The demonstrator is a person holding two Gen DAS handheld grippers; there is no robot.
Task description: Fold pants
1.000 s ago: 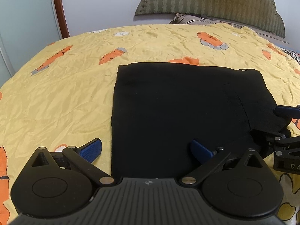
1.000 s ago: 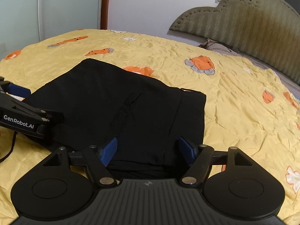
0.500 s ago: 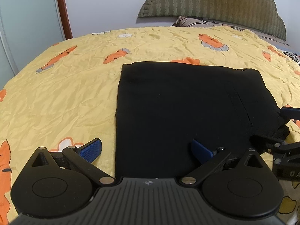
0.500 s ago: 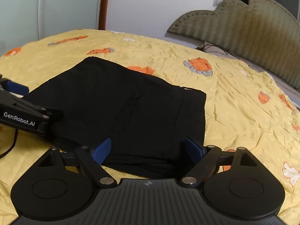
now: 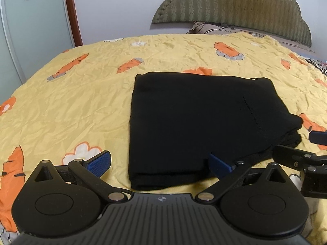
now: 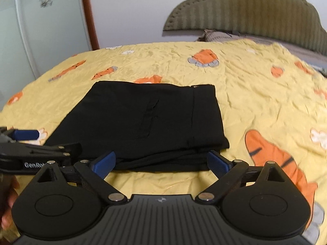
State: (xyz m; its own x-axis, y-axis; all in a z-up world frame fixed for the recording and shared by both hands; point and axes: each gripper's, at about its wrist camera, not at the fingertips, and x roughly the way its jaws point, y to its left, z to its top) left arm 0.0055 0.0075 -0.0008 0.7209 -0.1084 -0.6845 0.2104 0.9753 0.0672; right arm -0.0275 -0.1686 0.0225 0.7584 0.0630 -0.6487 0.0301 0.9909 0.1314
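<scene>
Lying folded on the yellow bedspread [image 5: 61, 106], the black pants [image 5: 196, 122] sit just ahead of the left gripper [image 5: 159, 163], whose jaws gape wide, holding nothing. From the right wrist, the right gripper [image 6: 161, 162] has just been opening, jaws wide and empty, the pants [image 6: 143, 118] just beyond.

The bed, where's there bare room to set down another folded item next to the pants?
Bare bedspread lies left of the pants, out to the bed's edge. A second open strip runs between the pants' far edge and the headboard, and there is room to their right. The near side is crowded: the left gripper and right gripper sit there, jaws open.
</scene>
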